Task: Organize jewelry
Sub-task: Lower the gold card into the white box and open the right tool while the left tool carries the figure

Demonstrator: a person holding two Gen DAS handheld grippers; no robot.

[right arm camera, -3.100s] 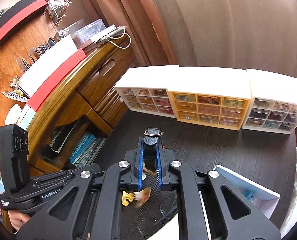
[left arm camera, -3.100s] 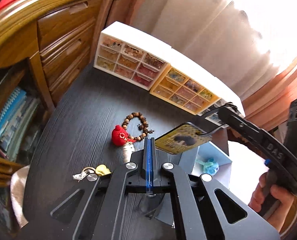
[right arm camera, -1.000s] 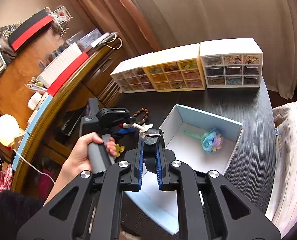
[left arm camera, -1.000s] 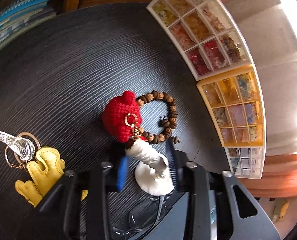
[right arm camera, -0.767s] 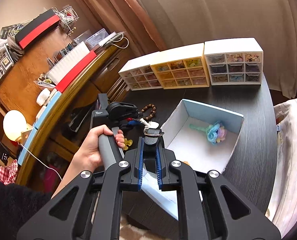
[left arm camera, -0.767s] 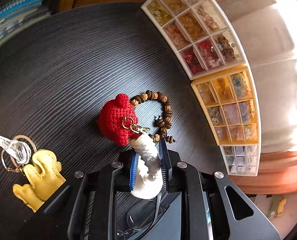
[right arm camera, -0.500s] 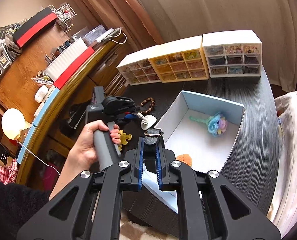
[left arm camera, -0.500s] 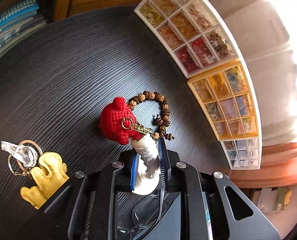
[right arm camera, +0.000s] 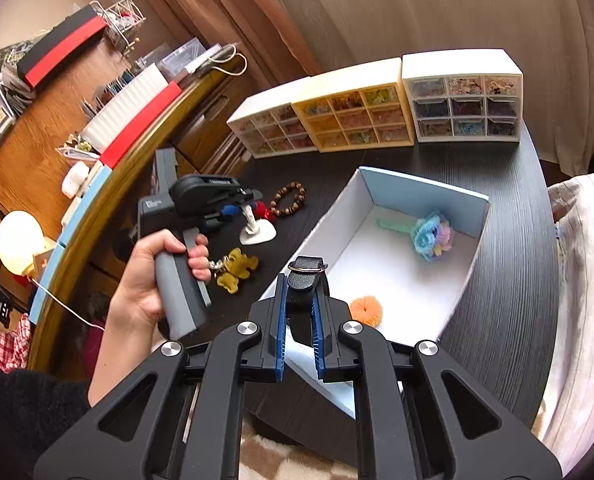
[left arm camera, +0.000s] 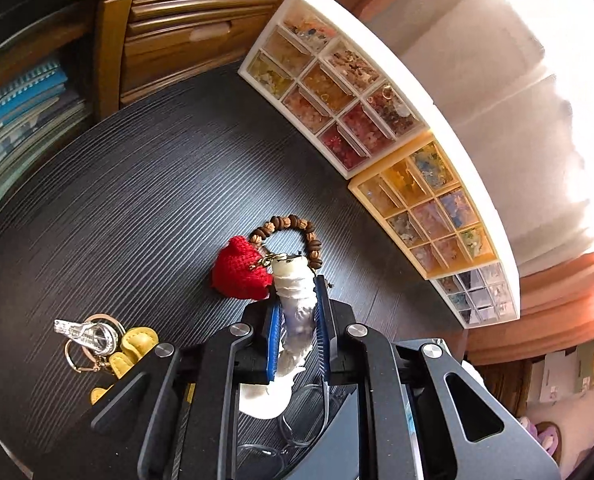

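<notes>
My left gripper (left arm camera: 297,292) points down at the dark table (left arm camera: 137,200). Its jaws are closing, and the pads press on a white ribbed charm (left arm camera: 295,304) held upright between them. The charm's gold clasp links to a red crochet piece (left arm camera: 239,268) that lies against a brown bead bracelet (left arm camera: 293,226). In the right wrist view the charm (right arm camera: 257,232) shows a flat white base under the left gripper (right arm camera: 241,210). My right gripper (right arm camera: 301,284) is shut on a black strap with a metal ring (right arm camera: 305,270), above the near end of a pale blue open box (right arm camera: 417,196).
The box holds a blue crochet flower (right arm camera: 431,236) and an orange scrunchie (right arm camera: 365,310). A yellow keychain (left arm camera: 129,352) lies to the left. White (left arm camera: 337,92) and yellow (left arm camera: 429,200) drawer units line the far edge. A wooden dresser (left arm camera: 169,32) borders the table.
The left jaws closed around the white charm and rose with it, pulling the clasp and the red crochet piece along. The right gripper kept its hold on the strap and barely shifted.
</notes>
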